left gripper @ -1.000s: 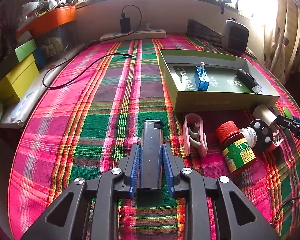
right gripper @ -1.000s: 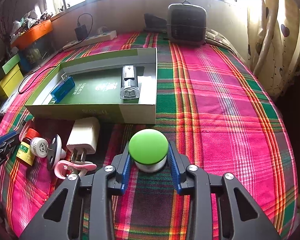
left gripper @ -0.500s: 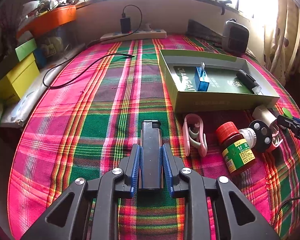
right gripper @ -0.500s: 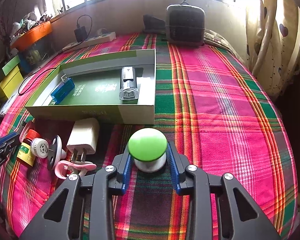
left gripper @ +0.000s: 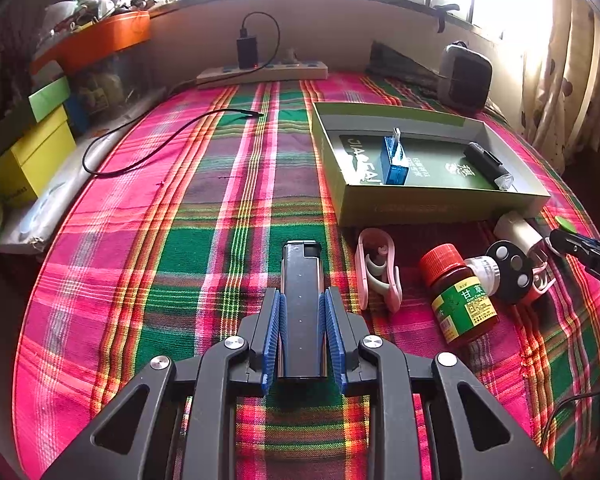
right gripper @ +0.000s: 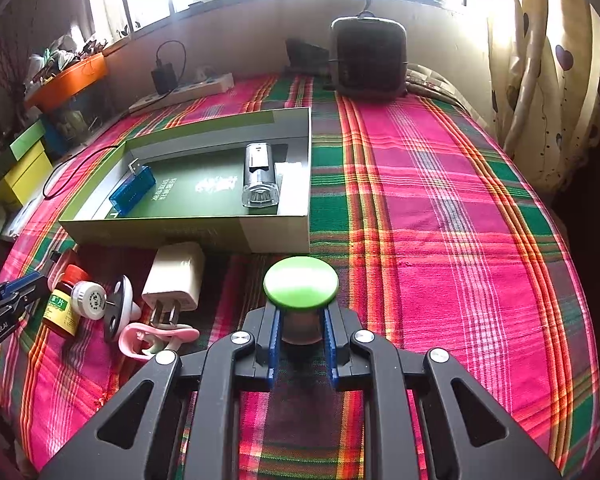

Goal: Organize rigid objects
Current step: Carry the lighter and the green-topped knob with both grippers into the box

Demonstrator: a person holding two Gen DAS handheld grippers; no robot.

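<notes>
**Both tools gripping, box ahead**

The left tool (left gripper: pixel 302 320) holds a flat, glossy black lighter (left gripper: pixel 302 300) lengthwise between its ribbed blue pads, low over the plaid cloth. The right tool (right gripper: pixel 302 332) is clamped on the narrow stem of a green-capped bottle (right gripper: pixel 301 282); the smooth domed cap overhangs the jaws. Lift each straight up, keep the grip firm and level, and clear the near wall before lowering. Beyond lies the shallow green cardboard box (right gripper: pixel 276 236), already holding a blue adapter (right gripper: pixel 134 192) and a small flashlight (right gripper: pixel 260 180).
</notes>
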